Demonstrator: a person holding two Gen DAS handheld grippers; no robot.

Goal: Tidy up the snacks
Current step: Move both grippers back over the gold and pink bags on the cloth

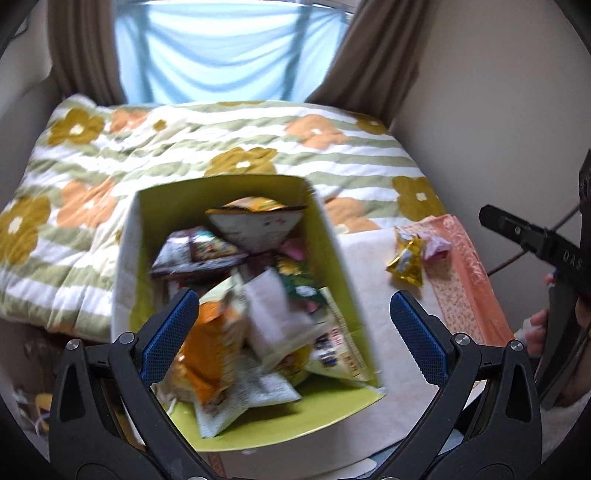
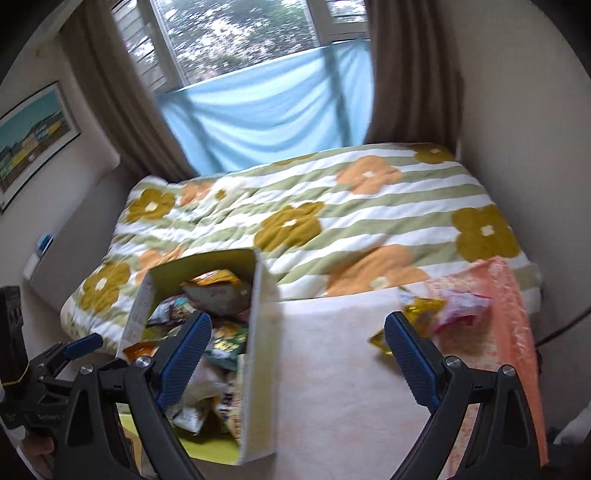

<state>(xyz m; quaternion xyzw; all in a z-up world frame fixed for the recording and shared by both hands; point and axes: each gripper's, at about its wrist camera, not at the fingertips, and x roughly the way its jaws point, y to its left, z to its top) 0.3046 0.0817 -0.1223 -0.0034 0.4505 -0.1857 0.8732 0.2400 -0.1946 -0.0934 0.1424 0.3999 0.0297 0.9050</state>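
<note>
The left gripper, black with blue pads, is wide open and holds nothing; it hangs over a tall cardboard box that is white outside and yellow-green inside. The box is full of snack bags piled on each other: an orange and white bag sits near the left pad, a white paper packet leans in the middle, a dark brown packet lies further back, and a white bag with a yellow top stands at the far end. The right gripper, also black with blue pads, is wide open too and holds nothing; it hangs over a pale cloth-covered table, just beside the box. Past its right pad, two small snacks lie on the table touching each other: a shiny gold wrapper and a pink wrapper. They are blurry in the right view. A pink-orange patterned cloth runs along the right edge of the table. Behind the table is a bed with a green and white striped blanket with big flowers. Further back are brown curtains and a light blue cloth under the window.
</note>
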